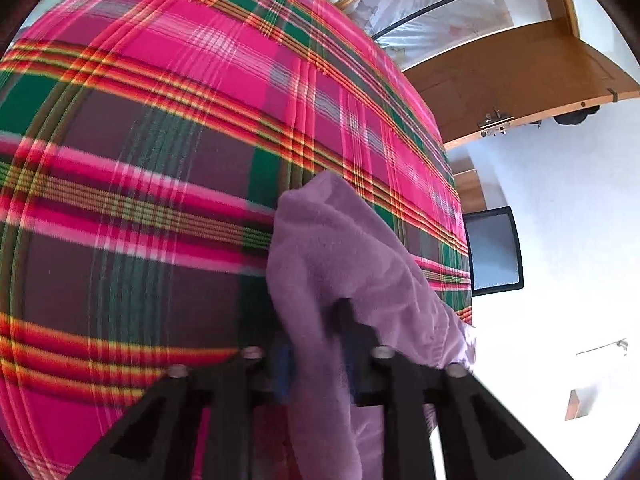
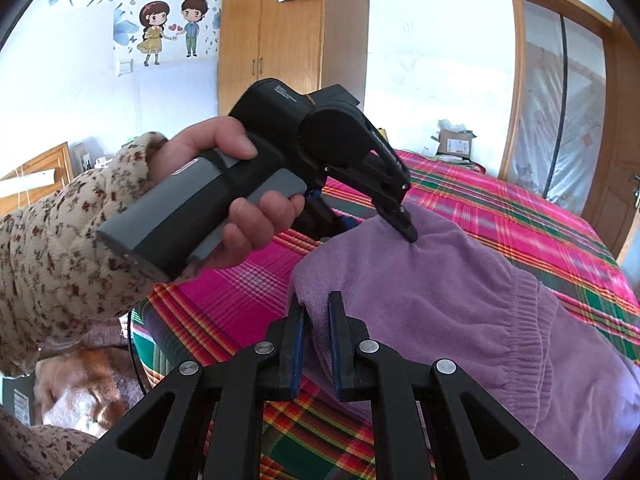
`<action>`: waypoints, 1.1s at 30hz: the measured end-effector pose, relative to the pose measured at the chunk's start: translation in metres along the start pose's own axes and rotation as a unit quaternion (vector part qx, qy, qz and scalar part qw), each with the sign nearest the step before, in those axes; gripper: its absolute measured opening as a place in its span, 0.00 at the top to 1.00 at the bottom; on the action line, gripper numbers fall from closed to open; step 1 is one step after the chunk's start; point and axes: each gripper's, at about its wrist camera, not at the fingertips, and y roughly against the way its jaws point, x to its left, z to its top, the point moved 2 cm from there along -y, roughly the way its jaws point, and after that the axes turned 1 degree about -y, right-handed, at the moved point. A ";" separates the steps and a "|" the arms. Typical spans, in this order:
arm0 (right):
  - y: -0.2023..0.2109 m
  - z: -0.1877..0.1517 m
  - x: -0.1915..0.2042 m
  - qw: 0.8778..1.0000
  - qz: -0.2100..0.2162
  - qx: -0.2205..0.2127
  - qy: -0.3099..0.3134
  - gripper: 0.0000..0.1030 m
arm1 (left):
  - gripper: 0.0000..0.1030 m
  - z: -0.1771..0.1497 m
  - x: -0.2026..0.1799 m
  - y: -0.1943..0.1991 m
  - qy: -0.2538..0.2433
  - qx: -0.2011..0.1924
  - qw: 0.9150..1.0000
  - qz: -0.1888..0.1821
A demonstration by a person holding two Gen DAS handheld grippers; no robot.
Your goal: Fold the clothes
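Lying on the plaid bed cover, the purple fleece garment is partly lifted at its near-left end, w/ the rest spreading away to the right and toward the lower right of the right wrist view. A ribbed band crosses it there, so I judge the long axis goes from the pinched corner out to the right, approx. along the bed.

Both grippers are at the same end of the cloth. The right gripper holds the nearest edge: its fingers stand narrow, the blue pads pressing a fold of fleece between them. The left gripper comes down from the upper left, held by a hand in a floral sleeve, and its tip bites into the fleece a bit farther back on the same edge. In the left wrist view the left gripper also has purple fleece between narrow fingers, the cloth draping over and hiding part of one finger; the picture is blurred, but it reads as a grip.

Judgement: the coming move turns on this, i.e. the free part of the garment lies to the right of both grips, so the fold should carry the held edge across that way. The two grips sit close together, the right one nearer the corner.
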 end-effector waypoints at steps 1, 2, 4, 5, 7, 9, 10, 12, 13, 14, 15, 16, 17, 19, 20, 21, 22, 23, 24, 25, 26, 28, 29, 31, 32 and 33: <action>-0.003 0.000 -0.001 1.000 0.000 0.001 -0.001 0.90 | 0.90 -0.001 0.002 0.001 0.001 -0.003 1.000 -0.004; -0.004 0.000 -0.001 1.000 0.001 0.003 -0.001 0.90 | 0.91 -0.002 0.004 0.003 0.007 -0.007 1.000 -0.011; -0.006 0.002 0.003 1.000 0.004 0.006 0.003 0.90 | 0.91 -0.004 0.005 0.005 0.010 -0.016 1.000 -0.017; -0.007 0.003 0.005 1.000 0.005 0.007 0.006 0.90 | 0.91 -0.003 0.005 0.006 0.008 -0.021 1.000 -0.016; -0.010 0.006 0.010 1.000 0.007 0.011 0.010 0.91 | 0.91 -0.001 0.002 0.008 -0.002 -0.029 0.999 -0.016; -0.014 0.008 0.013 1.000 0.007 0.012 0.014 0.91 | 0.91 0.001 0.000 0.012 -0.008 -0.037 0.999 -0.019; -0.016 0.009 0.014 1.000 0.007 0.014 0.015 0.91 | 0.92 0.002 -0.001 0.013 -0.009 -0.039 0.999 -0.022; -0.019 0.011 0.017 1.000 0.008 0.016 0.018 0.91 | 0.92 0.004 0.001 0.017 -0.008 -0.043 0.999 -0.028; -0.021 0.012 0.018 1.000 0.008 0.017 0.020 0.91 | 0.92 0.006 0.002 0.019 -0.007 -0.046 0.999 -0.027; -0.023 0.013 0.020 1.000 0.008 0.019 0.022 0.91 | 0.92 0.007 0.004 0.022 -0.007 -0.048 0.998 -0.026; -0.024 0.014 0.021 0.999 0.009 0.019 0.025 0.91 | 0.92 0.008 0.005 0.025 -0.008 -0.052 0.998 -0.025; -0.026 0.016 0.023 0.999 0.011 0.018 0.029 0.91 | 0.92 0.010 0.006 0.028 -0.008 -0.056 0.998 -0.025; -0.027 0.018 0.026 0.999 0.014 0.018 0.033 0.91 | 0.92 0.012 0.008 0.033 -0.008 -0.059 0.998 -0.026; -0.029 0.022 0.031 0.999 0.018 0.016 0.041 0.91 | 0.92 0.014 0.014 0.045 -0.006 -0.068 0.997 -0.027; -0.030 0.025 0.034 0.999 0.023 0.015 0.044 0.91 | 0.92 0.014 0.016 0.051 -0.006 -0.072 0.997 -0.024; -0.031 0.028 0.037 0.998 0.028 0.014 0.046 0.91 | 0.92 0.015 0.019 0.058 -0.006 -0.076 0.997 -0.022; -0.032 0.030 0.040 0.998 0.034 0.013 0.049 0.91 | 0.92 0.016 0.021 0.064 -0.006 -0.080 0.997 -0.020; -0.034 0.033 0.044 0.998 0.039 0.013 0.052 0.91 | 0.92 0.017 0.024 0.070 -0.006 -0.085 0.996 -0.017; -0.037 0.036 0.048 0.997 0.047 0.015 0.057 0.91 | 0.92 0.016 0.028 0.075 -0.005 -0.090 0.996 -0.011; -0.040 0.037 0.052 0.997 0.052 0.016 0.060 0.91 | 0.92 0.016 0.032 0.080 -0.004 -0.094 0.996 -0.004; -0.043 0.039 0.056 0.996 0.058 0.017 0.063 0.91 | 0.92 0.017 0.037 0.083 -0.001 -0.094 0.996 0.002; -0.049 0.042 0.064 0.995 0.074 0.023 0.067 0.91 | 0.92 0.017 0.047 0.087 0.005 -0.092 0.996 0.014; -0.053 0.043 0.068 0.994 0.083 0.026 0.067 0.91 | 0.92 0.017 0.053 0.089 0.009 -0.092 0.996 0.018; -0.060 0.043 0.075 0.992 0.096 0.034 0.072 0.91 | 0.92 0.016 0.063 0.093 0.014 -0.096 0.995 0.024; -0.064 0.044 0.079 0.991 0.100 0.036 0.078 0.91 | 0.92 0.016 0.068 0.094 0.017 -0.098 0.995 0.025; -0.067 0.045 0.083 0.990 0.103 0.038 0.083 0.91 | 0.92 0.016 0.073 0.094 0.021 -0.098 0.995 0.027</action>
